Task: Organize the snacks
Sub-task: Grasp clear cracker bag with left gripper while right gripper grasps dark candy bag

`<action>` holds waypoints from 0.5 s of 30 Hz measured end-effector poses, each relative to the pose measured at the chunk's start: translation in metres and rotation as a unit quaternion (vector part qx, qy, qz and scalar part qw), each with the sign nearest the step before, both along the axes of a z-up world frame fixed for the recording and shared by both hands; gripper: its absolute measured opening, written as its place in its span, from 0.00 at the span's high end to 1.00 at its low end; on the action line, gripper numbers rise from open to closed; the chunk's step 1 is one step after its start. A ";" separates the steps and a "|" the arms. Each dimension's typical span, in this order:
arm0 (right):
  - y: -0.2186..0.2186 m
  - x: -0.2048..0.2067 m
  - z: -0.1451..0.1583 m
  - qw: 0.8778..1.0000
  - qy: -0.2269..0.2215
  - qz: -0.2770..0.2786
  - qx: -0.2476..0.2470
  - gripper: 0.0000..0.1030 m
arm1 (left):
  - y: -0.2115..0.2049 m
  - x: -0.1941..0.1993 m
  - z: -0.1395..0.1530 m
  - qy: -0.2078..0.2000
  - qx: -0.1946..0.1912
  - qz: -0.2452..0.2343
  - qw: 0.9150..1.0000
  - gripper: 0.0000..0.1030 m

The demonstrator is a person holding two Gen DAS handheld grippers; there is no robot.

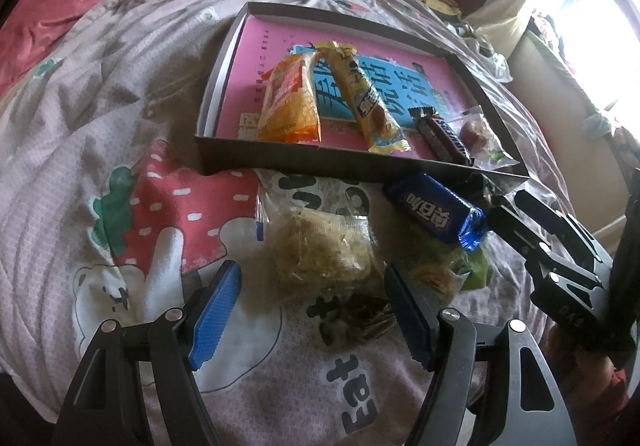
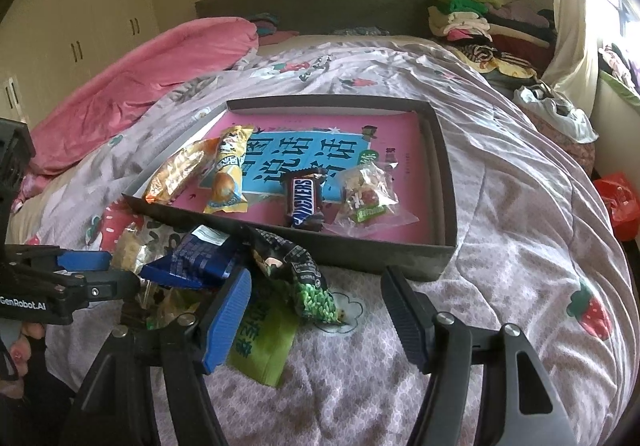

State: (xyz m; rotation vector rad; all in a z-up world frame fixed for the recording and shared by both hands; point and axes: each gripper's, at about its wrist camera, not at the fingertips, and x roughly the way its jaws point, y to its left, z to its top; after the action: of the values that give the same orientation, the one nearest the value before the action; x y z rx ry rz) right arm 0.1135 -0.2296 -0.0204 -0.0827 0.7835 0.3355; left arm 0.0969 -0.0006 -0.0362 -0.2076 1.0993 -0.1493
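- Left wrist view looks across the bed at the shallow dark tray [image 1: 224,158]; four snacks lie in it in a row: an orange packet [image 1: 290,102], a yellow bar [image 1: 368,98], a Snickers bar [image 1: 442,138] and a clear bag of sweets [image 1: 480,142].
- Loose snacks lie on the quilt [image 1: 120,106] just in front of the tray's near wall: a clear pack of pale shredded snack [image 1: 328,250], a blue wrapped bar [image 1: 434,210] and a green packet [image 1: 460,270] partly under it.
- The left gripper [image 1: 314,310] is spread wide and holds nothing. The shredded pack sits straight ahead between its fingers, nearer the tray than the fingertips, and I judge it the likeliest next pick.
- The blue bar's long axis runs slantwise to the tray's near wall. In this view it lies close to the right gripper [image 1: 516,214], whose fingers look parted, though the view is poor.
- Right wrist view confirms the right gripper [image 2: 316,310] is wide apart and empty, short of the tray's near wall.
- Only this view shows a black-and-green printed packet [image 2: 296,274] leaning off the pile, near the left fingertip, and the tray's bare right end beyond the sweets.
- The blue bar [image 2: 200,258] lies left of this gripper, beside the left gripper [image 2: 86,260].
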 end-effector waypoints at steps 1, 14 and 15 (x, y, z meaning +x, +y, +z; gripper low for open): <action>0.000 0.000 0.000 1.000 0.000 0.001 0.001 0.35 | 0.000 0.001 -0.001 0.000 0.000 0.000 1.000 0.27; 0.004 0.012 -0.009 1.000 0.014 0.024 0.001 0.50 | -0.003 0.006 -0.007 0.003 0.003 0.003 1.000 0.27; 0.007 0.012 -0.010 1.000 0.014 0.028 -0.004 0.52 | -0.004 0.007 -0.008 0.003 0.004 0.003 1.000 0.27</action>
State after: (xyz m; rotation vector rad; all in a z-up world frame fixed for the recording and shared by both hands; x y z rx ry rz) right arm 0.1256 -0.2231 -0.0305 -0.1078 0.8111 0.3865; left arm 0.1042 -0.0044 -0.0438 -0.2050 1.1045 -0.1386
